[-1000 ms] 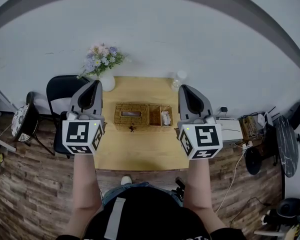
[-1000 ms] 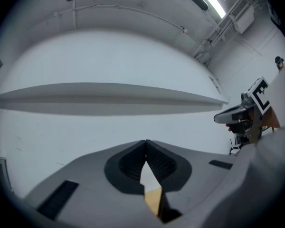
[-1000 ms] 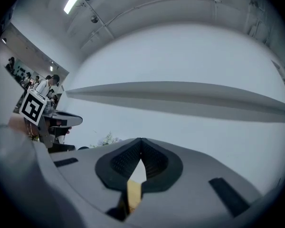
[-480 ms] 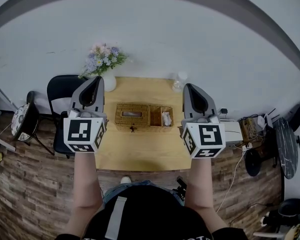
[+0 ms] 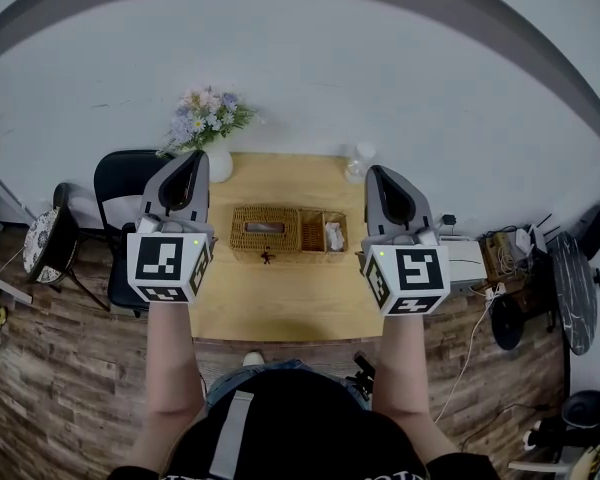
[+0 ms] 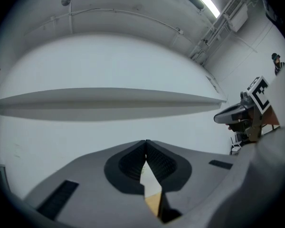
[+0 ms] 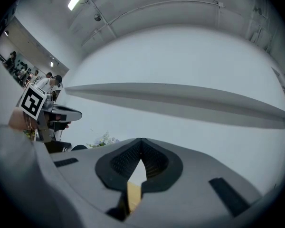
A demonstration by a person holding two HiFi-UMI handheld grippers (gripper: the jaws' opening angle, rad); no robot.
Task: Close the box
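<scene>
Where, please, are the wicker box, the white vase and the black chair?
wicker box (image 5: 280,232), head view, on its woven top.
white vase (image 5: 217,166), head view, on its rounded body.
black chair (image 5: 125,180), head view, on its seat.

The box (image 5: 263,230) lies on the table (image 5: 280,303), between your left gripper (image 5: 191,161) and your right gripper (image 5: 376,175). The vase of flowers (image 5: 206,123) stands just ahead of your left jaws, at the table's far corner. The bottle (image 5: 356,164) stands just left of your right jaws. The chair (image 5: 120,183) stands left of your left jaws, beside the table.
</scene>
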